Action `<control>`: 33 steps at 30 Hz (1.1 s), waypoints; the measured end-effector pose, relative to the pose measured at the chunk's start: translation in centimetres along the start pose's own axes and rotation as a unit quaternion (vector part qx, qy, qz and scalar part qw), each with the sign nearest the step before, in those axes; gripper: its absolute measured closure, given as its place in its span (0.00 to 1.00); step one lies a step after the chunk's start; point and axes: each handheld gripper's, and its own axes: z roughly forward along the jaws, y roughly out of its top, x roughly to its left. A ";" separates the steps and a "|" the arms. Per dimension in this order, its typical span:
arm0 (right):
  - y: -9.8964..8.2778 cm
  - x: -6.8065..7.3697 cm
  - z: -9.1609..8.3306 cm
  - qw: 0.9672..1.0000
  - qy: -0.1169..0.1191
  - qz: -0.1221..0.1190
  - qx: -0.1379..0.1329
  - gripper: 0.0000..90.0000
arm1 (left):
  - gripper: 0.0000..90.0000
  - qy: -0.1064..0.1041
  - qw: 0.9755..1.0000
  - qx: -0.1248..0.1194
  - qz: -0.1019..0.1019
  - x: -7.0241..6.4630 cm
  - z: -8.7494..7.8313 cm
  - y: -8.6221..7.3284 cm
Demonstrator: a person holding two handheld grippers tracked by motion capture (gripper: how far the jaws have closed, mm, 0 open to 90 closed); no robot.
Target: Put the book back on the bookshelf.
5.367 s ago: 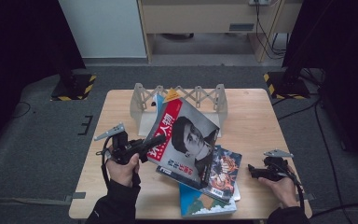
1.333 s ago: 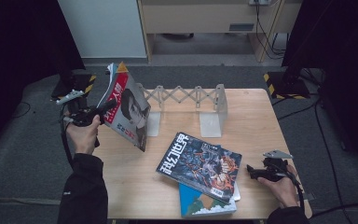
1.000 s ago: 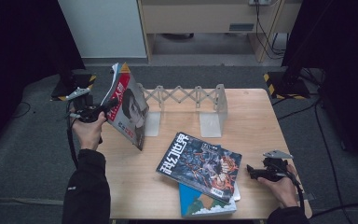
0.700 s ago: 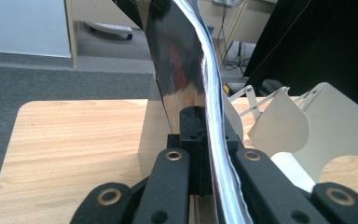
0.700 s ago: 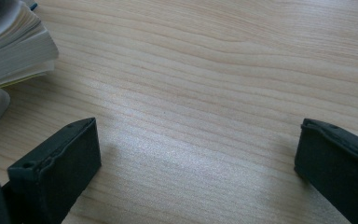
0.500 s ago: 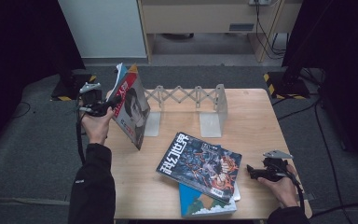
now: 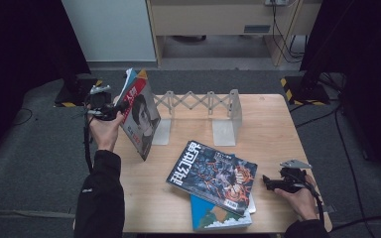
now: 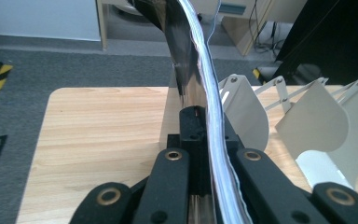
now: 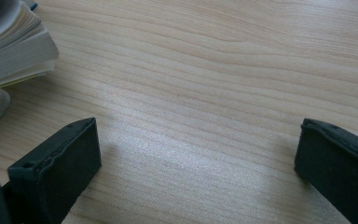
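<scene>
My left gripper [image 7: 115, 110] is shut on a magazine [image 7: 140, 116] with a red title band and a portrait on its cover, held upright on edge above the table's left side. In the left gripper view the magazine's page edges [image 8: 210, 112] run up between the two black jaws. Just right of it stands a white expanding file rack [image 7: 206, 116]. A dark comic-style magazine [image 7: 212, 176] lies flat on a blue book [image 7: 213, 219] near the front. My right gripper [image 7: 269, 182] rests open on the table at the front right, and its fingers [image 9: 56, 175] have bare wood between them.
The wooden table [image 7: 268, 124] has bare wood at the right and along the left edge. In the left gripper view the rack's white dividers [image 8: 307, 121] stand close to the right of the held magazine. A stack of page edges [image 9: 9, 46] lies left of the right gripper. Grey carpet surrounds the table.
The left hand has carried the upright magazine rightward toward the rack's left end and turned it more edge-on. The right gripper and the flat magazines have stayed still.
</scene>
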 end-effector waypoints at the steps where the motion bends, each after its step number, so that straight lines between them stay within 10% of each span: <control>1: 0.0 0.0 0.0 1.000 0.000 0.000 0.000 0.01 | 0.96 0.001 1.000 0.001 0.000 -0.1 0.0 0.0; 33: 0.0 0.0 0.0 1.000 0.003 -0.004 0.000 0.01 | 0.95 0.024 1.000 -0.012 -0.015 -0.9 0.3 -0.2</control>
